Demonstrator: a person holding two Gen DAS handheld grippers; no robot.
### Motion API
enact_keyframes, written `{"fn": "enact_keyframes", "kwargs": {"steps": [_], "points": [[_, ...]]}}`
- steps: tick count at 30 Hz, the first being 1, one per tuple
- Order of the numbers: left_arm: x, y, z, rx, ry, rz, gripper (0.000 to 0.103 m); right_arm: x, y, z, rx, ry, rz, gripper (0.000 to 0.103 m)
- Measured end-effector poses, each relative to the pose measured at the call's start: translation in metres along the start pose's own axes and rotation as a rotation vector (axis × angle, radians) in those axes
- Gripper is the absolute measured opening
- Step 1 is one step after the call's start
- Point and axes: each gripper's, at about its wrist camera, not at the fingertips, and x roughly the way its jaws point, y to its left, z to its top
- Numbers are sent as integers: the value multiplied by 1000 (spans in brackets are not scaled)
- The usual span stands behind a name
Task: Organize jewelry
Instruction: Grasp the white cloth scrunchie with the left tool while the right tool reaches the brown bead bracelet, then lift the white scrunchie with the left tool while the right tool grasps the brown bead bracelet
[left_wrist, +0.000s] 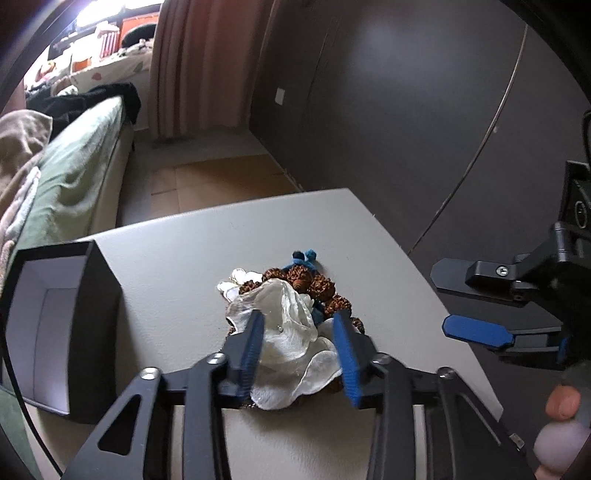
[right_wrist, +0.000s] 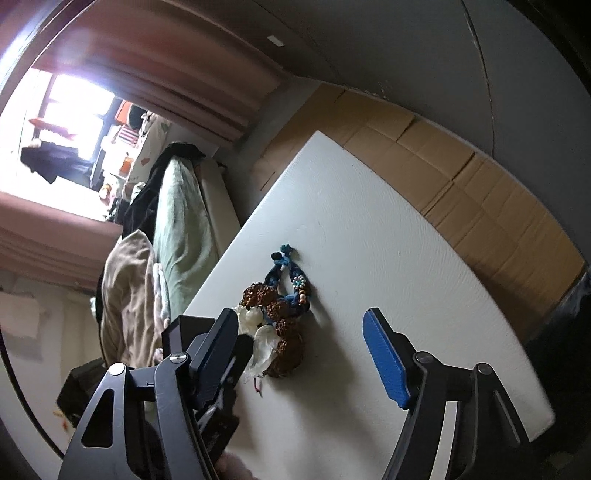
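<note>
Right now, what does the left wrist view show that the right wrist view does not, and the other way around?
Only the left wrist view shows the open black box with its pale inside, standing left of the jewelry, and the left gripper open around the white shell piece.

Only the right wrist view shows the blue cord's small pale beads and the flattened cardboard beyond the table.

Both show the jewelry pile on the white table, the bed, and the right gripper, open and off the pile.

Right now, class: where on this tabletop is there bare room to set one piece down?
Bare: the far strip of the white table beyond the jewelry pile, and the right side toward the cardboard. Crowded: between the black box and the pile, where the left gripper straddles it.
</note>
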Motion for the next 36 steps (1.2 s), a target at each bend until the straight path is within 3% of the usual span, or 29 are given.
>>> {"fn": "enact_keyframes", "kwargs": {"steps": [1,3,6,22,31,36], "points": [[3,1,0,-4,7,4,33,1,0,0,2,4,1,71],[7,3,-1,-10,15,11,16,3,0,0,0,9,0,71],[3,9,0,-24,10,-3,4,5,0,0,-7,16,-3,71],[-52,39,5,-59,-106,4,2,29,25,-12,-124,58,-30,70],[-78,66,9,-104,-163,18,2,51,27,-18,-137,92,-64,52],[-88,79,9,-129,-181,25,2,56,27,-19,-137,105,-74,51]]}}
